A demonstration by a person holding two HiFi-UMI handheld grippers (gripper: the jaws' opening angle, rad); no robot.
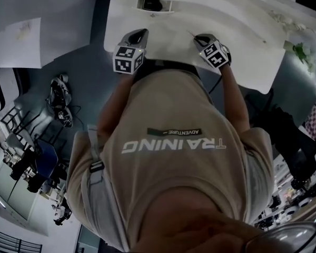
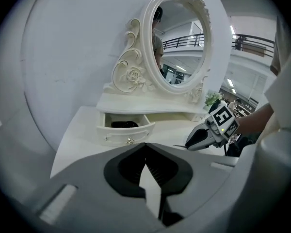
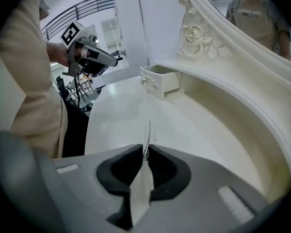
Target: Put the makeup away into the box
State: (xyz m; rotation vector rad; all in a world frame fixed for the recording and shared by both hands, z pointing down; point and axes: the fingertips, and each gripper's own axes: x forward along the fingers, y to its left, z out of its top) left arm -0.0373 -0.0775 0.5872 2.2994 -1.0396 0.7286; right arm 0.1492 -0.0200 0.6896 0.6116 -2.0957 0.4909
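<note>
1. Transfer looks to be the step in hand. The right hand-held gripper [image 3: 146,152] has its jaws pinched narrow on a thin makeup stick [image 3: 149,132]. The stick pokes out past the jaw tips, above the bare white desk [image 3: 121,115].
2. The left hand-held gripper [image 2: 145,148] is closed tight with nothing between its jaws. It hangs over the near left part of the desk, touching nothing.
3. The box appears to be the small drawer [image 2: 128,134] under the oval mirror [image 2: 182,38], at the far side of the desk. It stands pulled open, and a dark thing [image 2: 123,124] lies inside. What that is I cannot tell.
4. The stick sits well apart from the drawer, to its right and nearer the person, so it is not yet put away.
5. The next move, as I judge it, is to carry the stick far and left to the open drawer. It then needs turning so its length fits between the drawer walls, and lowering in before the jaws part. A stick this thin may swivel in the pinch or catch on the drawer front.
</note>
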